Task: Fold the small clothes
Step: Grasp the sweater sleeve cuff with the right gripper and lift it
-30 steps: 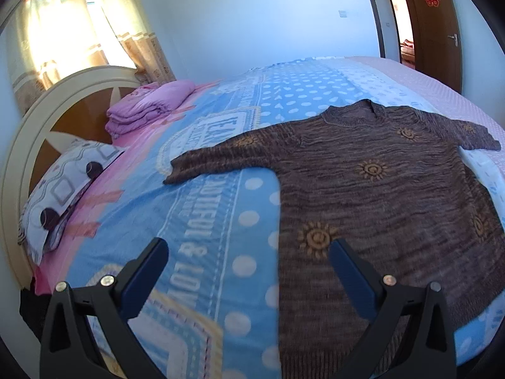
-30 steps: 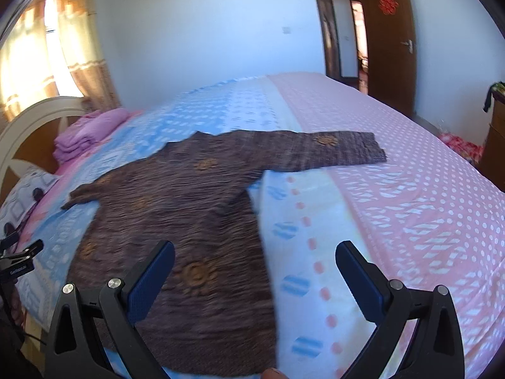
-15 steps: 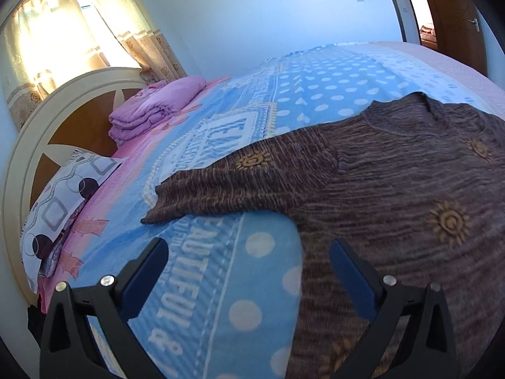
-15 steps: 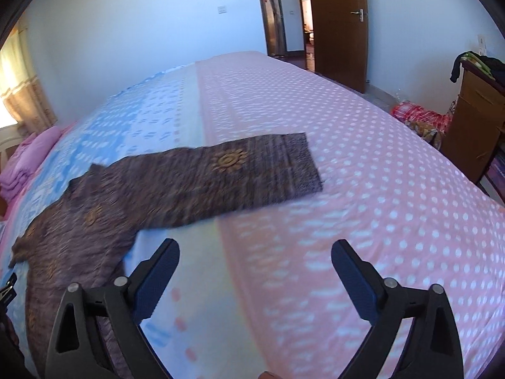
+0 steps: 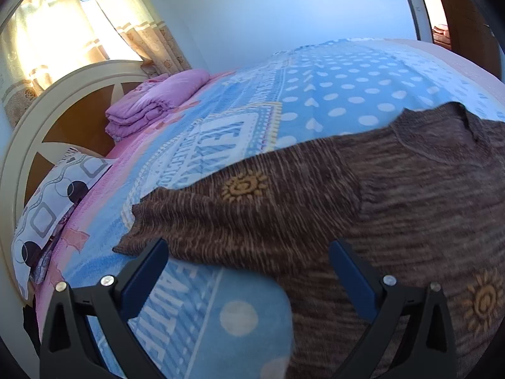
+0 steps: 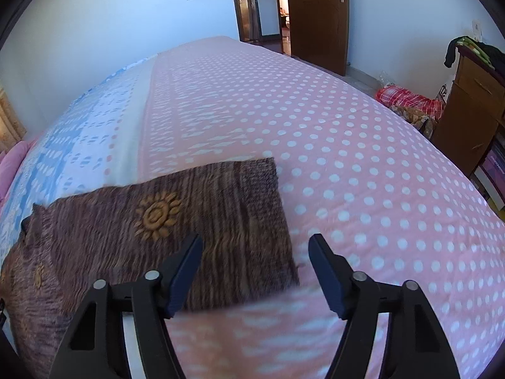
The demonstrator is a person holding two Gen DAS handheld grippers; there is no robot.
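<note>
A brown knitted sweater point(image 5: 394, 189) with orange sun motifs lies flat on the bed, sleeves spread. In the left wrist view its left sleeve point(image 5: 236, 208) stretches toward the headboard, and my left gripper point(image 5: 249, 252) hovers open just before the sleeve's cuff end, nothing between its fingers. In the right wrist view the other sleeve point(image 6: 176, 221) ends in a ribbed cuff point(image 6: 265, 195) on the pink dotted cover. My right gripper point(image 6: 255, 249) is closing over the cuff's near corner; the cloth lies under the gap and the pads do not press it.
The bed cover point(image 5: 331, 94) is blue with white dots on one side and pink point(image 6: 363, 158) on the other. A folded purple blanket point(image 5: 151, 101) and a pillow point(image 5: 53, 199) lie by the headboard point(image 5: 63, 94). A wooden cabinet point(image 6: 470, 101) and clothes on the floor point(image 6: 407, 101) stand beyond the bed's right edge.
Both grippers moved outward and lower, each from the sweater's body toward its own sleeve end. The right gripper's jaws have narrowed; the left stayed wide.
</note>
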